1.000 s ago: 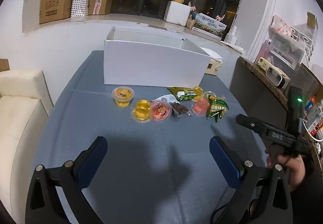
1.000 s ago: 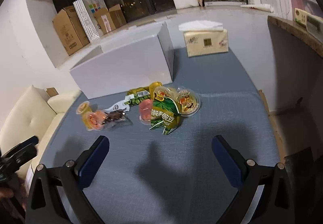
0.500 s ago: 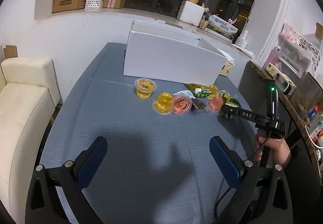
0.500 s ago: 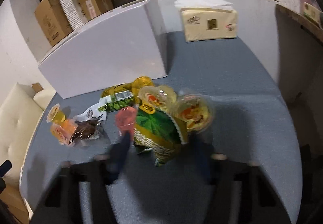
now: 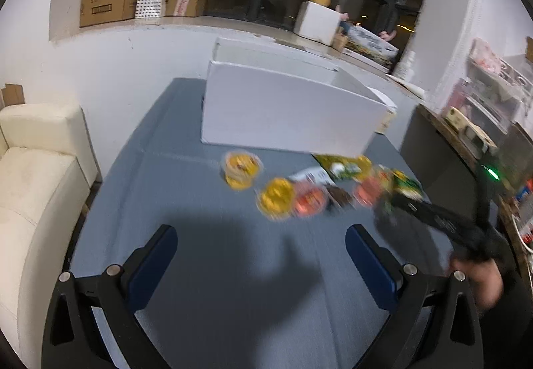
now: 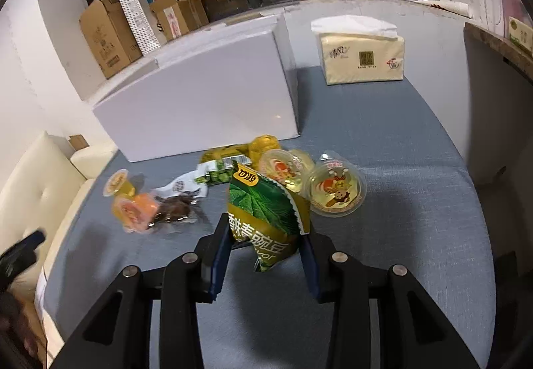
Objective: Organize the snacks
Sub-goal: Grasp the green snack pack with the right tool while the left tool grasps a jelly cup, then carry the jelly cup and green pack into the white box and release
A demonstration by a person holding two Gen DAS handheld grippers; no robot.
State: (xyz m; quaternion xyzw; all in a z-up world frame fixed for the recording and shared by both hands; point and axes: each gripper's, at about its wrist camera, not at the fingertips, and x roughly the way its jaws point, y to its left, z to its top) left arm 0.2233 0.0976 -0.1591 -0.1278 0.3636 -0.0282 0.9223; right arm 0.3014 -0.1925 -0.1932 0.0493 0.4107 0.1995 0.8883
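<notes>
We see the right gripper [image 6: 266, 245] closing around a green snack bag [image 6: 266, 219]; its blue pads [image 6: 221, 255] sit on either side of the bag's lower half, and the bag appears pinched between them, though contact on the right pad is hard to confirm. The bag sits at the front of a cluster of snacks on the blue tablecloth [image 6: 383, 142], just ahead of a white box [image 6: 200, 102]. Beside the bag lie round jelly cups [image 6: 336, 189], a brown wrapped snack [image 6: 176, 209] and orange cups [image 6: 133, 209] further left. A tissue pack [image 6: 361, 57] stands behind, right of the box. The left gripper [image 5: 260, 255] hangs spread wide over bare cloth with nothing between its pads, short of the yellow cup [image 5: 241, 169]. That view is motion-blurred.
</notes>
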